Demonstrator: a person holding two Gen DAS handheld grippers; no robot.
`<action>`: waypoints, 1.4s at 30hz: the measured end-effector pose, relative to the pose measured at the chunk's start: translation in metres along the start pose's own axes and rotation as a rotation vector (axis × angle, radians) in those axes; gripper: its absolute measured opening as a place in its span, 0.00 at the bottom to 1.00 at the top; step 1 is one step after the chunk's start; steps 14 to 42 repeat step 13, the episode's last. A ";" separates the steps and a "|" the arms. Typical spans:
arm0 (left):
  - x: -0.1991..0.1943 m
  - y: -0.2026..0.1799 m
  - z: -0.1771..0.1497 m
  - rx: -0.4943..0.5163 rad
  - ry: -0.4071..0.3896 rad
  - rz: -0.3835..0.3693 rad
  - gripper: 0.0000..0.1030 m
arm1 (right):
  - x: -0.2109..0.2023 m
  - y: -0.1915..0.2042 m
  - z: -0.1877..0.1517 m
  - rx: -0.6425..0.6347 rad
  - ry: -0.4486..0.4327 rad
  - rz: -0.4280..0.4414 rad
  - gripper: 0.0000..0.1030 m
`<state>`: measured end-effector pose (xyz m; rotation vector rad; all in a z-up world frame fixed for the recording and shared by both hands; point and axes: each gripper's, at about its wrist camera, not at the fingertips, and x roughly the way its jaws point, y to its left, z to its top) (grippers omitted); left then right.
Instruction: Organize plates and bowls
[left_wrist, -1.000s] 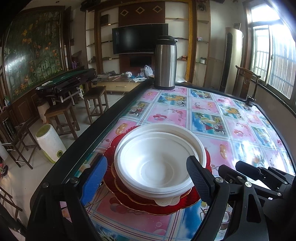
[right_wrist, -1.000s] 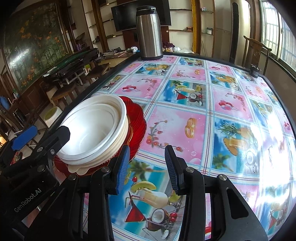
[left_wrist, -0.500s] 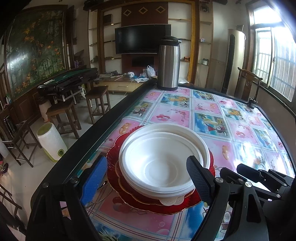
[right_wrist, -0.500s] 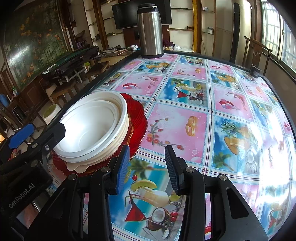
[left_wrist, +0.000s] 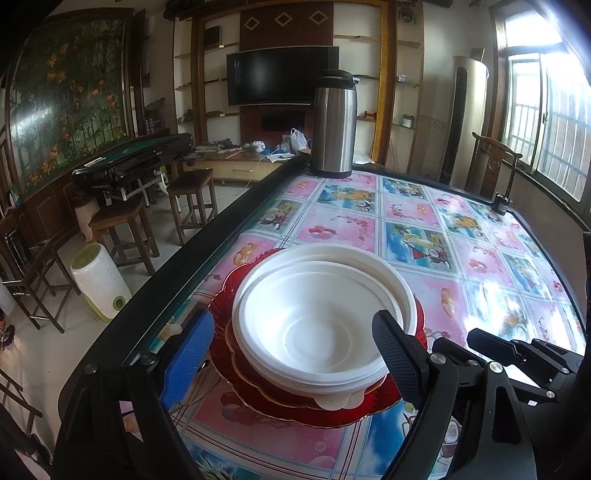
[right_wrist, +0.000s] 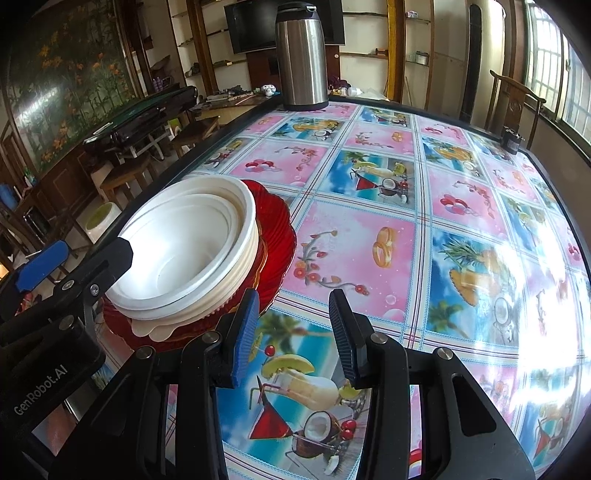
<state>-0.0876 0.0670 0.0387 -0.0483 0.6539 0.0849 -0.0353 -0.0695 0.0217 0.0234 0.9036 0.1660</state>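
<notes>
**Between two idle claws, the stacked tableware**

At the bottom of the left wrist view, the left gripper (left_wrist: 295, 354) is standing wide apart, its fingers flanking but not touching the nested white foam bowls (left_wrist: 317, 325), which are sitting on red scalloped plates (left_wrist: 325, 410) at lower centre. Low in the right wrist view, the right gripper (right_wrist: 291, 332) is holding its jaws partly apart over bare patterned tablecloth (right_wrist: 354, 240), gripping nothing. Toward the top, a steel thermos jug (right_wrist: 301, 55) is standing upright at the table's far edge.
</notes>
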 end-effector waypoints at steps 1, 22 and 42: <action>0.000 0.000 0.000 -0.001 -0.001 0.003 0.85 | 0.000 0.000 0.000 0.001 0.001 0.000 0.38; -0.005 -0.008 -0.005 0.025 -0.016 0.004 0.85 | -0.003 -0.010 -0.004 0.021 0.000 0.003 0.38; -0.005 -0.008 -0.005 0.025 -0.016 0.004 0.85 | -0.003 -0.010 -0.004 0.021 0.000 0.003 0.38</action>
